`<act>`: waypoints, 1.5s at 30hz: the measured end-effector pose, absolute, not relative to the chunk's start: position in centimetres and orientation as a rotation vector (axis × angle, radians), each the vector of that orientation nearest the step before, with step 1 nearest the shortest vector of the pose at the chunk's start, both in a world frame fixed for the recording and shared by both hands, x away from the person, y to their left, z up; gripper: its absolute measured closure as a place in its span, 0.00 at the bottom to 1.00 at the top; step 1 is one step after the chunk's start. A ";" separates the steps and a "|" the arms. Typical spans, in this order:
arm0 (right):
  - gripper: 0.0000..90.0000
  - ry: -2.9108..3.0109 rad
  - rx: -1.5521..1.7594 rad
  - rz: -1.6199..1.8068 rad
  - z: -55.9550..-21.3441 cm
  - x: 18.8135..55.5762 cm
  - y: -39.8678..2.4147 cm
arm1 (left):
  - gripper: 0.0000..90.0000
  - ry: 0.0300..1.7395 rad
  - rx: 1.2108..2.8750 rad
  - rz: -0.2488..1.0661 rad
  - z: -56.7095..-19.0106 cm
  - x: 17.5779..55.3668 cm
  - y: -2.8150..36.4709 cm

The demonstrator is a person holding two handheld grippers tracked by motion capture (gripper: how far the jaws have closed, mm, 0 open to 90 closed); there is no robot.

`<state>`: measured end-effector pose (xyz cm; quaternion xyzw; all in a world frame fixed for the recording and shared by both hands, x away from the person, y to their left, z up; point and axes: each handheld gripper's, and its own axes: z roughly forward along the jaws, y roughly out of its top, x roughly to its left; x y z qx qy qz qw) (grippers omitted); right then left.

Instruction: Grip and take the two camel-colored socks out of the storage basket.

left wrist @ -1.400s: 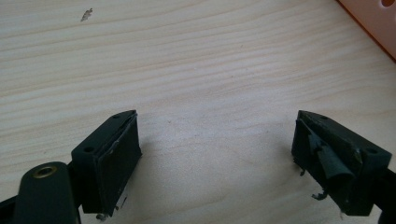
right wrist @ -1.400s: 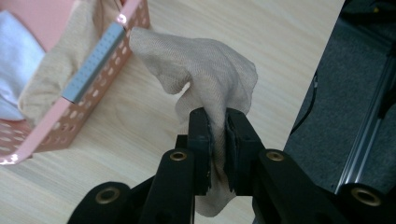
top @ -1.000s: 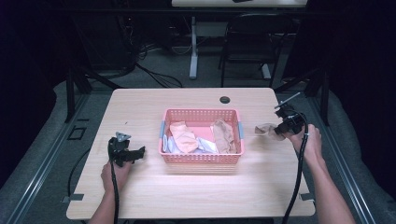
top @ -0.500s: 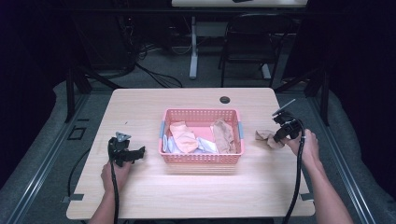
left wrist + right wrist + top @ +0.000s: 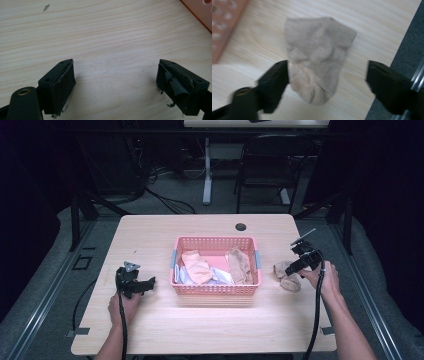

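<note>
one sock (image 5: 289, 276) lay out on table (image 5: 150, 235), right of basket (image 5: 216, 289), near right edge. your right gripper (image 5: 299, 266) hovered over it, jaws just spread, sock released, left jaw at its edge. your left gripper (image 5: 141, 285) idle on bare wood, jaws apart, empty. several socks left in basket. exact count unclear: pile overlapped. right gripper view blurred.

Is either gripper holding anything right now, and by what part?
Nothing is held. The right gripper has just opened, jaws wide around the beige sock lying on the table. The left gripper is open.
</note>
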<state>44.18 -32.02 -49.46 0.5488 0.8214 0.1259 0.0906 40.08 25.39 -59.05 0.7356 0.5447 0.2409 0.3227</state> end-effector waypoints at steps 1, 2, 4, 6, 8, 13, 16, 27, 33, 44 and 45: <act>0.04 2.463 1.617 0.432 -48.5 44.0 -32.1 | 0.17 1.430 1.931 0.632 -59.1 40.1 25.4; 0.00 2.459 1.617 0.465 -48.1 43.9 -31.9 | 0.17 1.430 1.932 0.632 -59.0 40.1 25.4; 0.00 2.465 1.598 0.532 -47.4 43.7 -31.6 | 0.17 1.429 1.935 0.632 -59.0 40.1 25.4; 0.00 2.450 1.572 0.561 -46.9 43.5 -31.0 | 0.17 1.430 1.931 0.632 -59.1 40.1 25.4; 0.00 2.460 1.547 0.601 -46.3 43.4 -30.4 | 0.17 1.430 1.931 0.632 -59.1 40.1 25.4; 0.00 2.474 1.462 0.657 -44.7 43.3 -28.4 | 0.17 1.430 1.931 0.632 -59.1 40.1 25.4; 0.00 2.485 1.414 0.698 -44.1 43.3 -27.1 | 0.17 1.430 1.931 0.633 -59.1 40.1 25.4; 0.00 2.524 1.294 0.738 -43.1 44.3 -22.8 | 0.17 1.430 1.932 0.632 -59.0 40.1 25.4; 0.00 2.563 1.238 0.733 -43.1 45.2 -20.9 | 0.17 1.430 1.931 0.632 -59.1 40.1 25.4; 0.00 2.595 1.205 0.758 -44.2 46.6 -18.3 | 0.17 1.430 1.931 0.632 -59.1 40.1 25.4; 0.00 2.615 1.191 0.733 -44.3 46.8 -18.1 | 0.17 1.430 1.931 0.632 -59.1 40.1 25.4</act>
